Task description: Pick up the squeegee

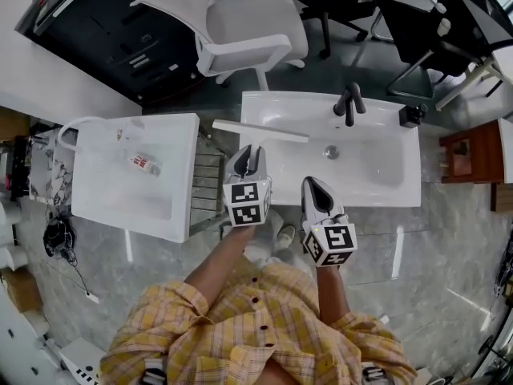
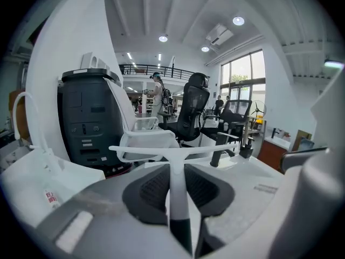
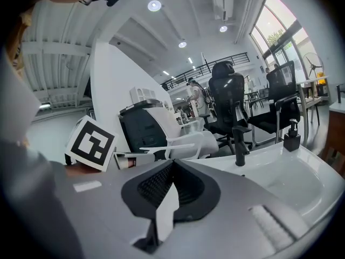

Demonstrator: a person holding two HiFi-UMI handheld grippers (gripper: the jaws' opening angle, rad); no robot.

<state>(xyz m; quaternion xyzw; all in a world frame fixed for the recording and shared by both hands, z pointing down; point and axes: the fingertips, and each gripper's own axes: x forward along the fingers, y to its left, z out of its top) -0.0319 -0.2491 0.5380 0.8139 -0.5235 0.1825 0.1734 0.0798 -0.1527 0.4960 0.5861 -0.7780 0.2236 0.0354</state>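
The squeegee is white and T-shaped; its blade [image 1: 260, 131] hangs over the left front corner of the sink. Its handle runs back between the jaws of my left gripper [image 1: 253, 154], which is shut on it. In the left gripper view the white handle [image 2: 177, 198] with a dark end sits between the pads, and the blade [image 2: 172, 152] lies crosswise in front. My right gripper [image 1: 315, 186] is beside it to the right, over the sink's front edge, with its tips together and nothing in them. In its own view my right gripper [image 3: 172, 164] is equally bare.
A white sink [image 1: 377, 192] with a black faucet [image 1: 349, 103] and a black soap dispenser [image 1: 412, 115] lies ahead. A white tub-like counter [image 1: 164, 215] stands at the left. Behind are a white office chair [image 1: 248, 26], a black printer [image 1: 112, 30] and a wooden stool [image 1: 469, 155].
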